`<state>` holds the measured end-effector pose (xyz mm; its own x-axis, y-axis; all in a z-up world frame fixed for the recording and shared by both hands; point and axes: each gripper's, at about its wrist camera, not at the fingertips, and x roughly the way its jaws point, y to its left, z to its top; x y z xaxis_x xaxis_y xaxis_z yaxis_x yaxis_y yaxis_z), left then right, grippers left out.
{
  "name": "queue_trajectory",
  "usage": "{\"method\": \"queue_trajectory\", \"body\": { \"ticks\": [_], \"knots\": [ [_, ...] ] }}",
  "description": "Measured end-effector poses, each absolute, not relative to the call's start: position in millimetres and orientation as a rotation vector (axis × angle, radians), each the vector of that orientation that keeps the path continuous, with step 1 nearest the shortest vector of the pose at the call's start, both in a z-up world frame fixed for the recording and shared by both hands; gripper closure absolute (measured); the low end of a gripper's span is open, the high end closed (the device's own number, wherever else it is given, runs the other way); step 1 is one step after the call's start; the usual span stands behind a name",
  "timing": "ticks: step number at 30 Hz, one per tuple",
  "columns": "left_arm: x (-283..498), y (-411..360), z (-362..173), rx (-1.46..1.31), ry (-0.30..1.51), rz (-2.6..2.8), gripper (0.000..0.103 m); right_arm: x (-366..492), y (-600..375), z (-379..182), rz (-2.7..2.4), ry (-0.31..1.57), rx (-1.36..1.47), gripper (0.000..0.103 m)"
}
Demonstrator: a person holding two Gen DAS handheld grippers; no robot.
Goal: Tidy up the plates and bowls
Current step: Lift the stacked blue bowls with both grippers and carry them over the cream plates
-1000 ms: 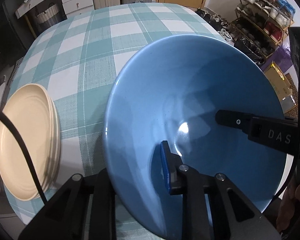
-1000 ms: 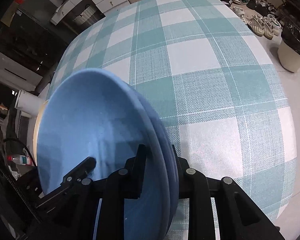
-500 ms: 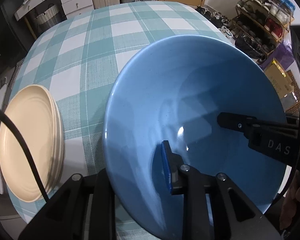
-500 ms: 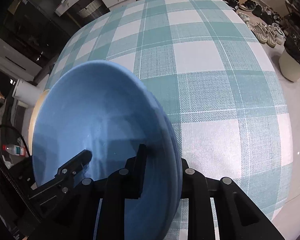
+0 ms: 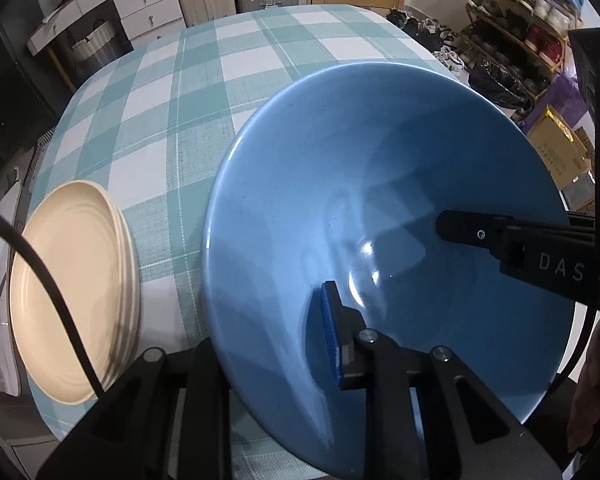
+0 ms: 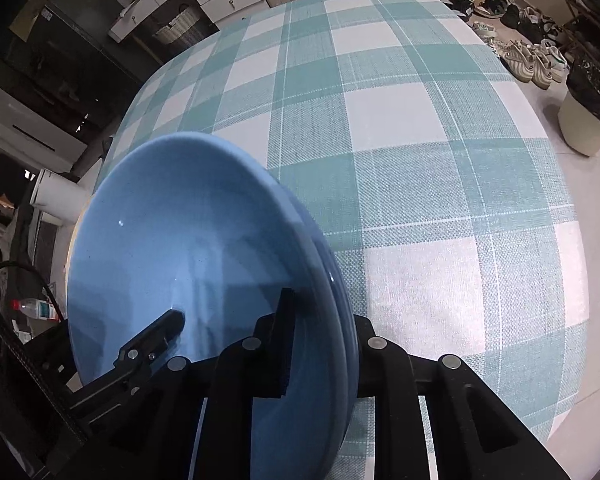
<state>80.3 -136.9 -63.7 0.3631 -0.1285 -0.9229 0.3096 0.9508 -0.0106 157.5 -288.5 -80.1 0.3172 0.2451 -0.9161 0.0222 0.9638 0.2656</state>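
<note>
Left wrist view: left gripper [image 5: 276, 344] and right gripper [image 6: 320, 328] are both clamping stacked blue bowls' [image 5: 380, 208] rim, cream plates [image 5: 72, 280] lying at nine o'clock.

The left gripper [image 5: 272, 344] is clamped on the near rim of a blue bowl [image 5: 380, 184], one finger inside, one outside. The right gripper's finger [image 5: 472, 232] reaches in from the right. A stack of cream plates [image 5: 64, 288] sits left on the checked tablecloth [image 5: 188, 92].
</note>
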Motion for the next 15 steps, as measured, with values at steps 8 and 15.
{"method": "queue_trajectory", "body": {
  "ticks": [8, 15],
  "knots": [
    [85, -122, -44, 0.157, 1.161, -0.259, 0.081, 166, -273, -58, 0.162, 1.242, 0.246, 0.085],
    [94, -78, -15, 0.097, 1.146, -0.219, 0.081, 179, -227, -25, 0.207, 1.224, 0.206, 0.085]
  ]
}}
